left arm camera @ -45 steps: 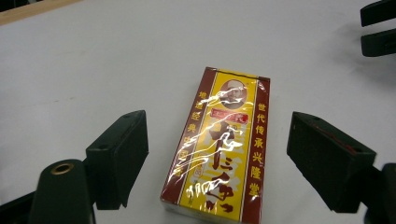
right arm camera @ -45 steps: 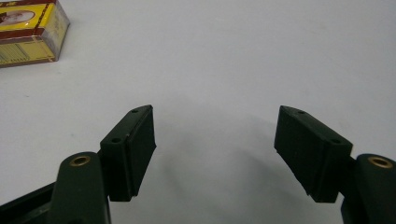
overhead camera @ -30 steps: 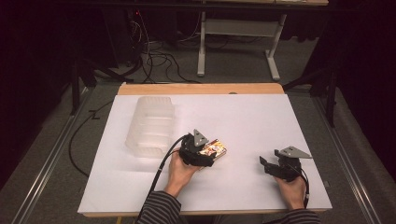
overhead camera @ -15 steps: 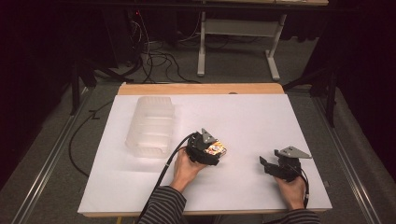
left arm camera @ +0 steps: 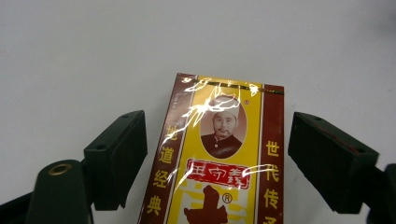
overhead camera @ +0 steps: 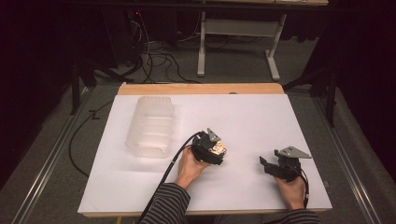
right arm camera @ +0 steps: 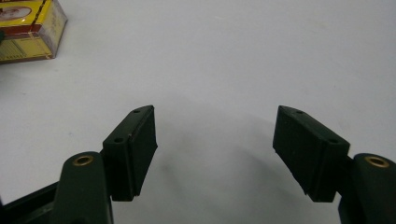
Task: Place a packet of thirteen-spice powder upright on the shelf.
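A yellow and dark-red box (left arm camera: 219, 177) wrapped in shiny film, with a printed portrait and Chinese characters, lies flat on the white table (overhead camera: 252, 116). My left gripper (left arm camera: 217, 140) is open and straddles the box, one jaw on each side; the left jaw stands clear of it and the right jaw is very close to its edge. In the high view, the left gripper (overhead camera: 218, 151) covers most of the box (overhead camera: 218, 148) near the table's middle. My right gripper (overhead camera: 263, 163) rests open at the front right with nothing between its jaws (right arm camera: 215, 135). The box's corner (right arm camera: 28, 32) shows far off.
A clear ribbed plastic container (overhead camera: 150, 126) stands left of the left gripper. The table's wooden back edge (overhead camera: 201, 88) runs along the far side. Cables (overhead camera: 154, 58) and a desk frame (overhead camera: 238, 42) sit on the floor beyond.
My left gripper has moved right and slightly toward the person, coming over the box so that its jaws now flank it. The right gripper has stayed put.
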Tool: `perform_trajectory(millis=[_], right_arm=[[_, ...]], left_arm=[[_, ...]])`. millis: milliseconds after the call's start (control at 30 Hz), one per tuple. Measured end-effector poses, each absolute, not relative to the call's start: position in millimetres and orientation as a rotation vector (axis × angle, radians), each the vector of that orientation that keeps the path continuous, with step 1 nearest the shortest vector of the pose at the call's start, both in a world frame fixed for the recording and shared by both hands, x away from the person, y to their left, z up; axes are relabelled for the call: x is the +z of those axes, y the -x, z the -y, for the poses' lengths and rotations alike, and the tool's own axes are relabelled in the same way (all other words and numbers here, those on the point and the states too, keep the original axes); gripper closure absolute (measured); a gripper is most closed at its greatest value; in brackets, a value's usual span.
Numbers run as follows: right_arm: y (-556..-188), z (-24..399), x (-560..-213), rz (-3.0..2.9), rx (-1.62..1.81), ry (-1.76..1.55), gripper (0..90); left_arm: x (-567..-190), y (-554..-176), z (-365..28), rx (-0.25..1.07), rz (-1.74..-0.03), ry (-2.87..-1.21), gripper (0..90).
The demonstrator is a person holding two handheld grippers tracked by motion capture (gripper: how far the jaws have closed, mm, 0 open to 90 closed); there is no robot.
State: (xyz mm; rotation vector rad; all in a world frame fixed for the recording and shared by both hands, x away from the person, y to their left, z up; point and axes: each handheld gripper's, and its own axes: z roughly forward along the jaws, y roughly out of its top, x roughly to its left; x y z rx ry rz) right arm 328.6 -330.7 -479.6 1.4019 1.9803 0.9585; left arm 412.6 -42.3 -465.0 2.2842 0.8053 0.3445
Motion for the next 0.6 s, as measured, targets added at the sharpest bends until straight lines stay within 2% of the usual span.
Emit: perform_trajectory(millis=[600], right_arm=[[-328.9, 330.4, -479.9, -1.985, 0.949, -1.390, 30.8]], left_arm=[[-464.3, -409.4, 41.6, 0.388, -0.780, -2.295, 32.2]])
